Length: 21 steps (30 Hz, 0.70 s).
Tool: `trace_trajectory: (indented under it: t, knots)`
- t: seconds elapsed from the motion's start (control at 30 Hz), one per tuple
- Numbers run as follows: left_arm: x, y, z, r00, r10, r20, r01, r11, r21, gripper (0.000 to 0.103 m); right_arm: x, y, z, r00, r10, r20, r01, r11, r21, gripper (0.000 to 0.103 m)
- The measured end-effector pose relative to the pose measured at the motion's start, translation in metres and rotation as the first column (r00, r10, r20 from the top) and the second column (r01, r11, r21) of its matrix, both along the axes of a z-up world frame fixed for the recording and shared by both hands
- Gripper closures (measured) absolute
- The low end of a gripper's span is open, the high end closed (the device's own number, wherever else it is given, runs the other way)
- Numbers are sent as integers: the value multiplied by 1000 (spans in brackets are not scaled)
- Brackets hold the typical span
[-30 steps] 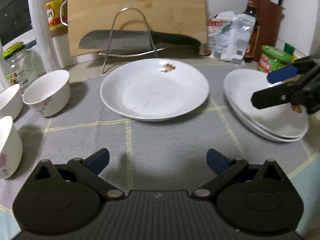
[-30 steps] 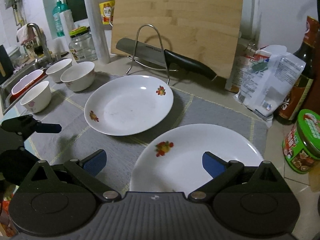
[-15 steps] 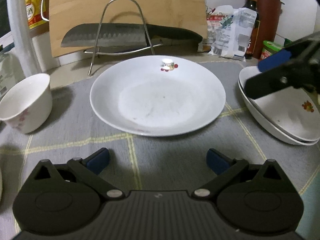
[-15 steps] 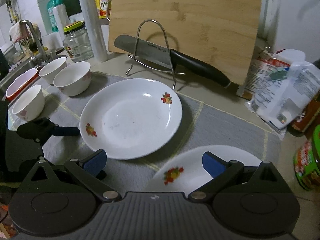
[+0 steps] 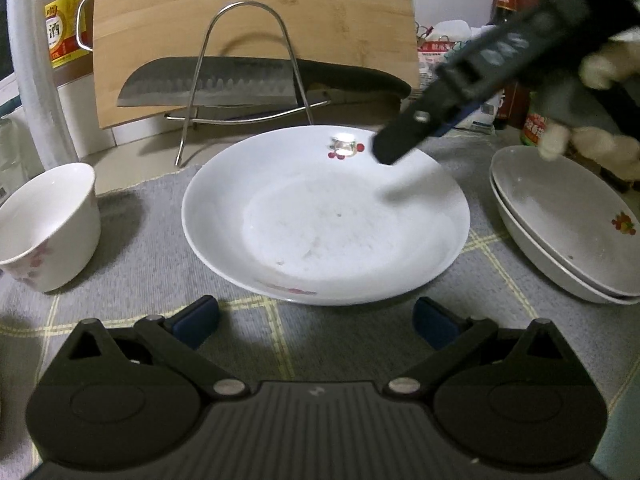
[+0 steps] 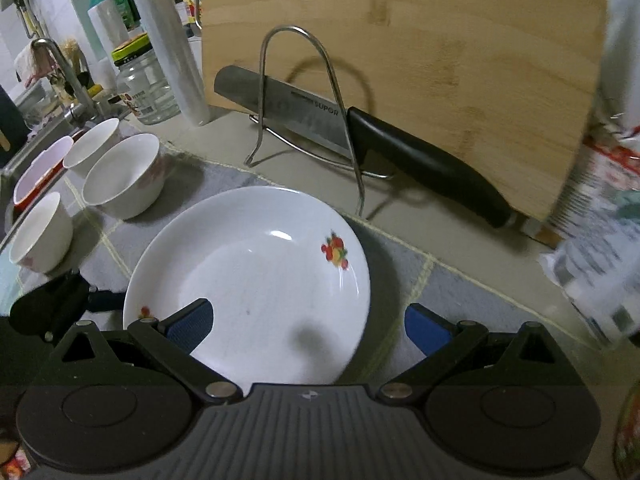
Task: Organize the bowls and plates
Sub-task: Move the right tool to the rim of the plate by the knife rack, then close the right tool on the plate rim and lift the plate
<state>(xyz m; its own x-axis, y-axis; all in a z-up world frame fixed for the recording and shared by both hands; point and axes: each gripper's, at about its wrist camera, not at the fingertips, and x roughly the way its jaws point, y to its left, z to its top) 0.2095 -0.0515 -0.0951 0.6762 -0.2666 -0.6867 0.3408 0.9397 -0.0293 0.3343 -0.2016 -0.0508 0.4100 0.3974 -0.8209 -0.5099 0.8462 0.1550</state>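
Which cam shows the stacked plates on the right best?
Left wrist. The two nested plates show nearly whole there, on the mat right of the single plate, fruit decal visible. The right wrist view doesn't show the stack at all; it shows only the single plate.

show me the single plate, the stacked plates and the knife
single plate [image 5: 320, 236]: left wrist view, on its flat centre
stacked plates [image 5: 560, 216]: left wrist view, inside the top plate
knife [image 6: 420, 160]: right wrist view, on the black handle
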Motion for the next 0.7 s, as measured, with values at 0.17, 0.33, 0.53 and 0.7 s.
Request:
trace_trajectory:
  t: [0.17, 0.33, 0.53, 0.7]
  knots:
    - [2, 1, 0, 1000, 0, 9, 0, 1000, -4, 0, 25, 4, -12, 998, 31, -63, -29, 999, 34, 0]
    - [6, 0, 0, 1000, 8, 12, -8, 1000, -5, 0, 39, 12, -20, 993, 70, -94, -65, 996, 54, 0]
    - [11, 0, -2, 1000, 10, 9, -10, 1000, -5, 0, 54, 21, -26, 987, 111, -116, -103, 992, 69, 0]
    - [11, 0, -3, 1000, -2, 15, 2, 1000, -6, 0, 61, 24, -29, 979, 147, -139, -131, 985, 115, 1]
